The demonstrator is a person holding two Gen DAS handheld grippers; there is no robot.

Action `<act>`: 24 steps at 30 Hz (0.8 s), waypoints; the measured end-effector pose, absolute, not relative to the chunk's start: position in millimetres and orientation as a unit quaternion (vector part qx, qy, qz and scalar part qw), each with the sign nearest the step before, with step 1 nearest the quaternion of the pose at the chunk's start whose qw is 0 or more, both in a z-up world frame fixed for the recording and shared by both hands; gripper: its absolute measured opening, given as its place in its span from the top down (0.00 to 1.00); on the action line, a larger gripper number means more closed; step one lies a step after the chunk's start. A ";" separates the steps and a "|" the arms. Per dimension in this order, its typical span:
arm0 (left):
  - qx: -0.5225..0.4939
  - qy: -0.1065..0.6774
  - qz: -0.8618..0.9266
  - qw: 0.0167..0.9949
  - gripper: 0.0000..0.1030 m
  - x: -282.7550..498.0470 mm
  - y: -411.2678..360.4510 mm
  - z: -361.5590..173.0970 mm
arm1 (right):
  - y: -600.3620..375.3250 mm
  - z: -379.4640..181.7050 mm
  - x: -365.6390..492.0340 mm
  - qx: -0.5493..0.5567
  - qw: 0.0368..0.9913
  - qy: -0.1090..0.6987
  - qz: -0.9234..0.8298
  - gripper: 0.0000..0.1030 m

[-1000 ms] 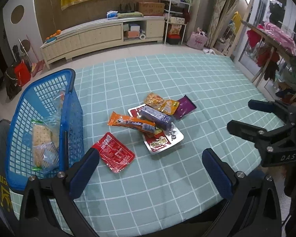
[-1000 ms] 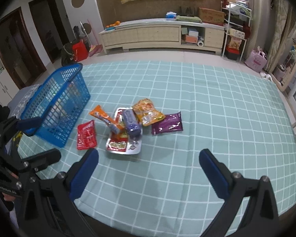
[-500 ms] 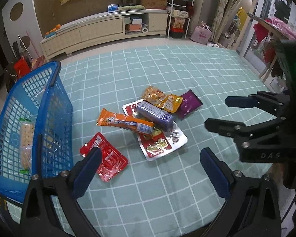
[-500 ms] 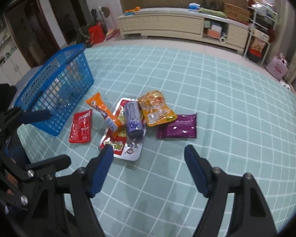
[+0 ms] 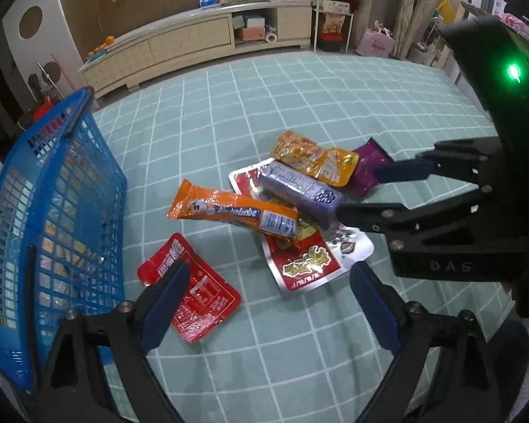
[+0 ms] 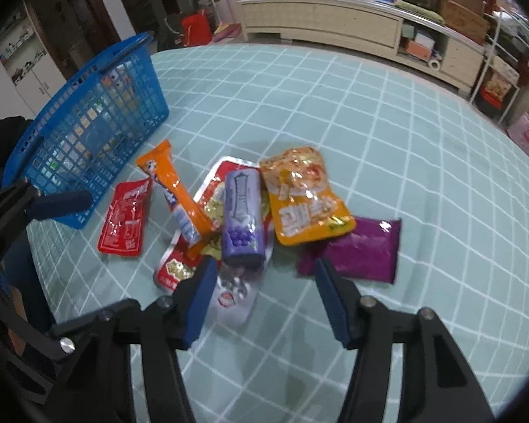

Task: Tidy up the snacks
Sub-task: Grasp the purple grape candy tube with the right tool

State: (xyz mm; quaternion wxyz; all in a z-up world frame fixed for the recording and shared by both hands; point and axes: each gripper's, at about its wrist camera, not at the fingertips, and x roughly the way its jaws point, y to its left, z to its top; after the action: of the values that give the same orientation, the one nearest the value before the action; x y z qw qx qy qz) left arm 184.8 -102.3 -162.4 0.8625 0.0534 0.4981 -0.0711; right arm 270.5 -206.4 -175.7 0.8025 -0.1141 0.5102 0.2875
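Observation:
A pile of snacks lies on the green checked cloth: a purple roll pack point(image 6: 241, 211), an orange stick pack point(image 6: 174, 188), a red-and-silver flat pack point(image 5: 305, 261) under them, an orange pouch point(image 6: 301, 194), a dark purple pouch point(image 6: 356, 250) and a small red packet point(image 5: 194, 299). My left gripper point(image 5: 268, 303) is open, low over the cloth between the red packet and the flat pack. My right gripper point(image 6: 264, 292) is open just short of the purple roll's near end; it also shows in the left wrist view point(image 5: 381, 190).
A blue plastic basket point(image 5: 49, 211) with several snacks inside stands left of the pile, also in the right wrist view point(image 6: 88, 123). A long low cabinet point(image 5: 194, 42) and shelves stand beyond the table's far edge.
Both grippers have moved forward and down toward the snack pile. The right gripper's jaws have narrowed but stay open. The snacks have not moved.

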 end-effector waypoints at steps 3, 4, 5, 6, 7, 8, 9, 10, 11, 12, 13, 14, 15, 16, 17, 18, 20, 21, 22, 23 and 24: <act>0.046 0.506 -0.071 0.858 0.13 188.3 -99.4 -166.9 | -195.8 -184.3 277.4 -0.124 0.794 0.518 0.293 0.41; 0.051 0.507 -0.069 0.858 0.13 189.5 -99.7 -167.6 | -192.5 -187.6 279.3 -0.129 0.791 0.521 0.293 0.43; 0.055 0.508 -0.069 0.857 0.13 188.7 -99.5 -167.7 | -189.5 -190.5 281.1 -0.133 0.788 0.524 0.294 0.47; 0.059 0.509 -0.067 0.856 0.13 188.7 -99.9 -168.6 | -187.1 -193.0 283.3 -0.137 0.786 0.526 0.294 0.49; 0.059 0.510 -0.068 0.855 0.13 188.3 -99.8 -170.1 | -184.6 -194.8 284.6 -0.138 0.784 0.528 0.296 0.50; 0.056 0.513 -0.071 0.854 0.13 188.2 -98.8 -171.1 | -182.0 -196.8 286.2 -0.141 0.781 0.531 0.297 0.52; 0.052 0.515 -0.072 0.853 0.13 188.9 -99.0 -171.8 | -179.5 -198.4 287.9 -0.142 0.779 0.533 0.298 0.53; 0.050 0.516 -0.073 0.852 0.13 188.9 -98.9 -172.8 | -178.2 -199.6 289.1 -0.143 0.778 0.534 0.300 0.53; 0.050 0.517 -0.074 0.851 0.13 189.0 -99.0 -173.0 | -176.3 -201.5 290.7 -0.144 0.775 0.536 0.302 0.55; 0.052 0.517 -0.075 0.851 0.13 188.7 -99.6 -172.7 | -175.5 -202.8 290.9 -0.143 0.773 0.538 0.305 0.59; 0.053 0.518 -0.076 0.850 0.13 188.3 -100.6 -172.8 | -175.4 -202.6 291.6 -0.141 0.773 0.537 0.307 0.60; 0.053 0.520 -0.076 0.849 0.13 189.7 -102.1 -172.6 | -176.6 -201.1 292.3 -0.139 0.775 0.536 0.305 0.65; 0.053 0.521 -0.078 0.848 0.13 189.4 -103.0 -172.5 | -178.5 -198.9 292.3 -0.137 0.778 0.532 0.303 0.66; 0.052 0.524 -0.081 0.846 0.13 188.9 -104.9 -173.0 | -181.5 -195.7 291.8 -0.132 0.783 0.528 0.302 0.66; 0.050 0.528 -0.084 0.844 0.13 189.4 -106.2 -174.9 | -186.0 -191.3 290.9 -0.124 0.788 0.523 0.302 0.66; 0.046 0.530 -0.087 0.842 0.13 190.7 -106.4 -175.9 | -190.9 -187.3 289.0 -0.116 0.792 0.518 0.301 0.66; 0.033 0.537 -0.090 0.838 0.13 192.0 -108.4 -176.5 | -200.5 -180.6 284.6 -0.105 0.799 0.512 0.298 0.67; 0.026 0.540 -0.092 0.836 0.13 193.1 -109.2 -176.8 | -206.5 -176.9 282.2 -0.098 0.803 0.509 0.295 0.67; 0.017 0.544 -0.094 0.834 0.13 194.7 -109.8 -177.0 | -209.9 -175.2 280.5 -0.094 0.805 0.508 0.292 0.67; 0.011 0.547 -0.096 0.832 0.13 195.7 -110.6 -177.4 | -216.0 -172.8 277.5 -0.088 0.809 0.505 0.288 0.67; 0.006 0.552 -0.097 0.828 0.13 197.6 -111.8 -178.8 | -222.1 -171.1 275.2 -0.082 0.812 0.503 0.284 0.67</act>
State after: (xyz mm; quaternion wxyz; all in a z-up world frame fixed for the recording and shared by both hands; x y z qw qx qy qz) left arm 197.6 -111.8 -178.8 0.8283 0.0062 0.5518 -0.0972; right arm 275.2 -222.1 -171.1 0.8121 -0.0823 0.5033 0.2836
